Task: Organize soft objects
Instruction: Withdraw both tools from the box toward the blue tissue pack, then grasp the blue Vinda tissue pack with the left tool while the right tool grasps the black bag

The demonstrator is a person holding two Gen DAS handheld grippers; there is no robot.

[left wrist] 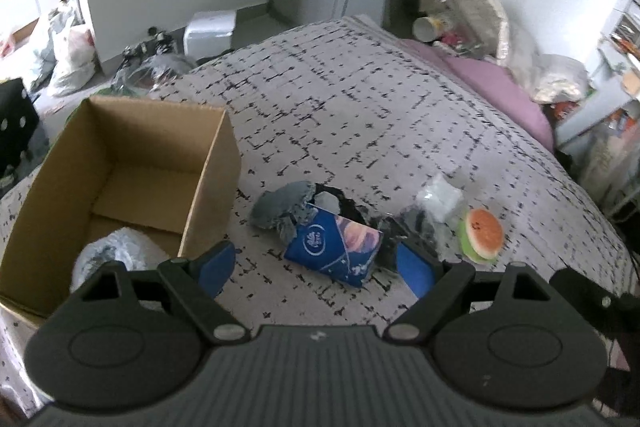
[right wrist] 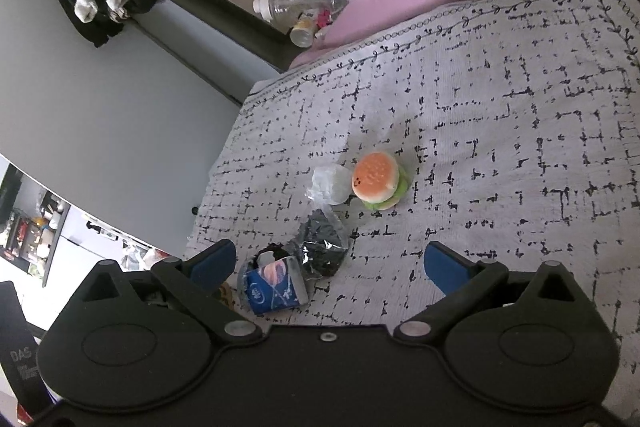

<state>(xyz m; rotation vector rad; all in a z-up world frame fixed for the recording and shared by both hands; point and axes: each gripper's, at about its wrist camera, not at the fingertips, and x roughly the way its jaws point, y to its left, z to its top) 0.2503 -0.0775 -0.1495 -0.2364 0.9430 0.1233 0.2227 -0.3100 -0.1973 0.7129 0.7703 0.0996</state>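
On the bed (left wrist: 360, 99), left to right, are seen a cardboard box (left wrist: 120, 163) holding what may be a plastic-wrapped bundle (left wrist: 116, 251), a blue tissue pack (left wrist: 336, 251) against grey cloth (left wrist: 280, 211), and a burger plush (left wrist: 482, 233). The left tool (left wrist: 316, 267) is spread wide above the pack, gripping nothing. The right tool (right wrist: 332, 267) is likewise spread and empty.

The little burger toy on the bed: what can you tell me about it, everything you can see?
The burger toy is a small plush: an orange bun top with pale speckles and a tiny black smiley face, a green frill like lettuce, and a cream bottom bun. It looks soft and stuffed. It lies tilted on the patterned bedspread, its face turned sideways. A crumpled white bundle sits right against it; whether they press together I cannot tell. Neither gripper touches it.
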